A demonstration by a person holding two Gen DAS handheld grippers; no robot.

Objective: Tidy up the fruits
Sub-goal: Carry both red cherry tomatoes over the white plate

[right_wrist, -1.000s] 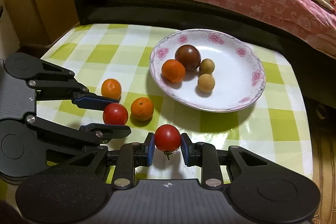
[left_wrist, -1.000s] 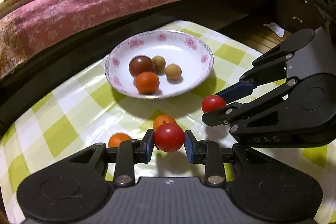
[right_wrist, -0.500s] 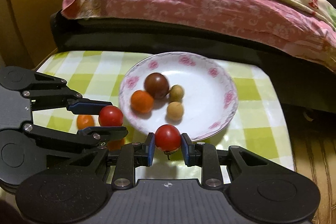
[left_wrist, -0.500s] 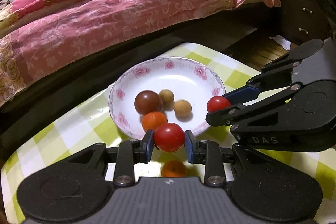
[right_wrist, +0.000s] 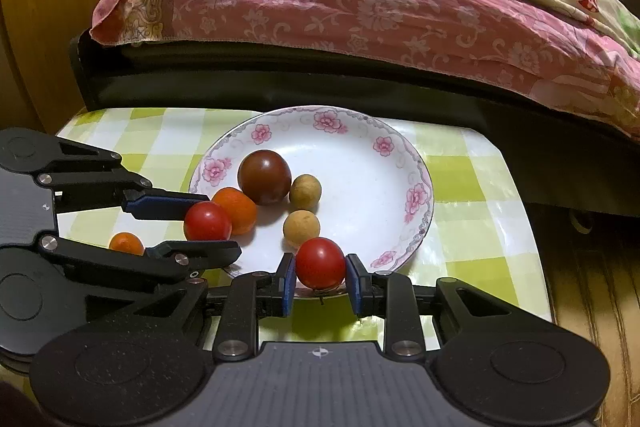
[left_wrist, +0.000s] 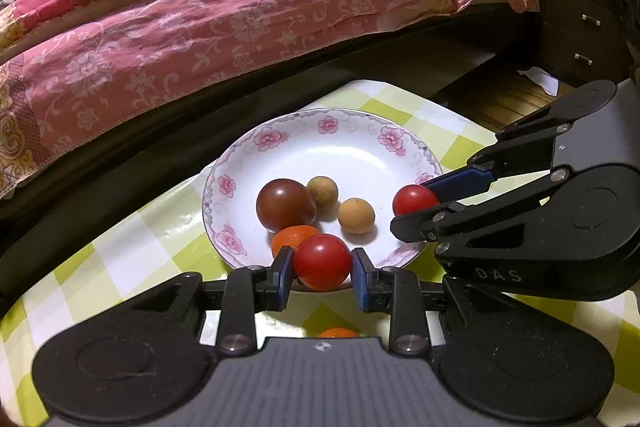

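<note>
While each gripper clamps a red tomato, left gripper (left_wrist: 322, 262) and right gripper (right_wrist: 320, 264) hang over the plate's (left_wrist: 352, 131) near rim. Release should drop both inside.

A small table with a shiny green-and-white checked cloth (right_wrist: 472, 183) stands beside a bed. On the cloth sits a round white plate with pink flowers on its rim (right_wrist: 416, 195). A little orange fruit (right_wrist: 126, 242) lies on the cloth just beside the plate.

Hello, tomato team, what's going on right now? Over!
Left gripper shut on a tomato. Right gripper shut on a tomato. Both at plate edge. Nothing blocking; one orange on table.
</note>
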